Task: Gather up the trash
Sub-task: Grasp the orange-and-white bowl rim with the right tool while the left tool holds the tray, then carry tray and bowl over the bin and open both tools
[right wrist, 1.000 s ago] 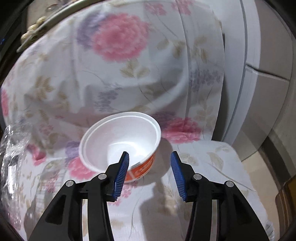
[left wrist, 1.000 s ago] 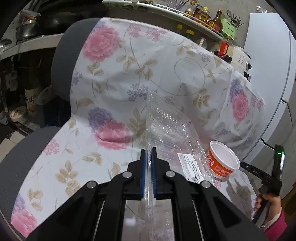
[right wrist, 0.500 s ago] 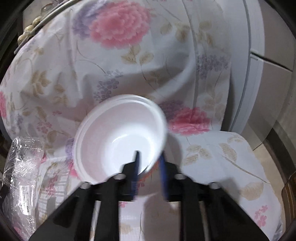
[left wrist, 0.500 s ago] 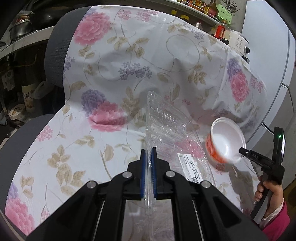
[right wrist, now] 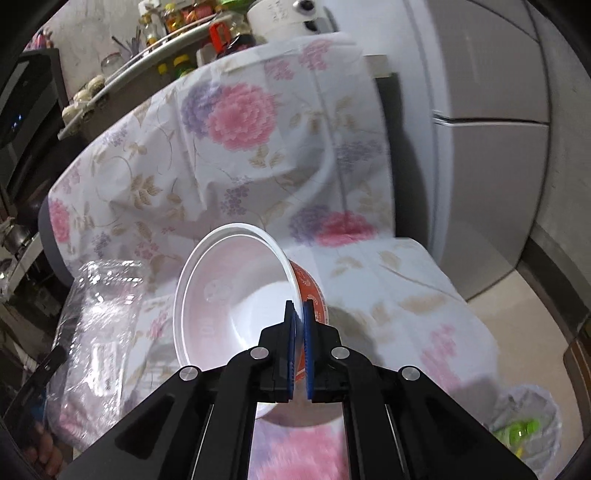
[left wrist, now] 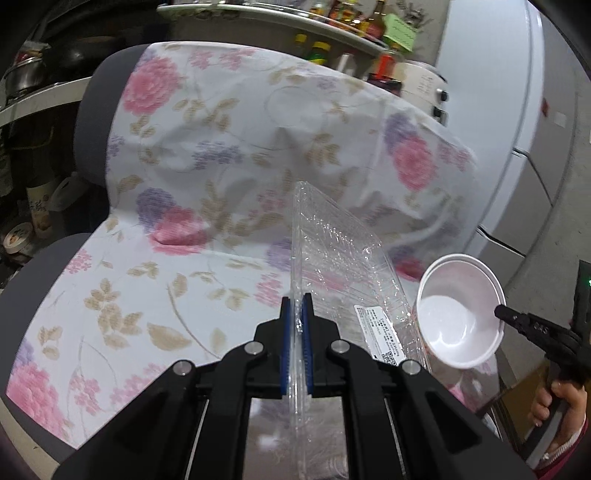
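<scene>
Left wrist view: the left gripper (left wrist: 296,325) pinches the edge of a crinkled clear plastic clamshell tray (left wrist: 343,266), held above the floral-covered seat (left wrist: 147,295).

Right wrist view: the right gripper (right wrist: 298,332) is clamped on the rim of a tilted white-and-orange paper noodle bowl (right wrist: 236,295); with both pieces picked up, the next move is probably carrying them to the lined waste bin (right wrist: 532,428) at lower right.

Count, placed off the tools:
- 2 grippers: left gripper (left wrist: 296,308) and right gripper (right wrist: 298,314).
- 1 clear plastic container (left wrist: 343,258), clamped between the left pads.
- 1 white paper bowl (right wrist: 229,295) with orange outside, wall pinched by the right pads.
- 1 floral cloth (left wrist: 221,177), ahead of and under both tools.
- 1 fridge (right wrist: 480,147), right of the right tool.
- 1 bag-lined bin (right wrist: 524,428), low right of the right tool.
- Bottles on the shelf (left wrist: 258,11) beyond: several, too blurred to count.
</scene>
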Available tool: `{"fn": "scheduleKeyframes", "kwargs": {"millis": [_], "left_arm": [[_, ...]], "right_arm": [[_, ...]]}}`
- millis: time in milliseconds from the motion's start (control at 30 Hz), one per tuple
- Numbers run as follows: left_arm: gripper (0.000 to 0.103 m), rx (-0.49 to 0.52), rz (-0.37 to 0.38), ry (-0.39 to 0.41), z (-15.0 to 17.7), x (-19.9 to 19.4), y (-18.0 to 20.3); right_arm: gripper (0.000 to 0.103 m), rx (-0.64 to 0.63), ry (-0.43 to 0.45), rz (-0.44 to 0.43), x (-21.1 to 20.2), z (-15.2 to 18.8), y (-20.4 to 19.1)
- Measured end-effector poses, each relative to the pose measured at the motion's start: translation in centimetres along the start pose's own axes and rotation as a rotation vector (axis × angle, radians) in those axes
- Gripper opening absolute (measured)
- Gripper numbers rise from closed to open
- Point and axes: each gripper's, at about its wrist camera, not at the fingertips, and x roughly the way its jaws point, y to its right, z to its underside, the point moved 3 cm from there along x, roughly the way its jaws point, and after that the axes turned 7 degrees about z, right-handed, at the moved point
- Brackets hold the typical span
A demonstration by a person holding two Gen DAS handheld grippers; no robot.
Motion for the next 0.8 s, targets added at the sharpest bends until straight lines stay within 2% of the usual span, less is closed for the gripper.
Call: {"fn": "scheduleKeyframes", "kwargs": {"millis": [433, 800], "left_arm": [[0.004, 0.155, 0.160, -0.075, 4.7, 1.2, 10.5], [0.004, 0.368, 0.399, -0.116, 8.9, 3.1, 23.9]], "right_arm": [[0.005, 0.097, 0.044, 0.105, -7.6, 4.7, 8.4], [0.005, 0.278, 0.082, 0.338, -14.8, 8.9, 20.5]]}}
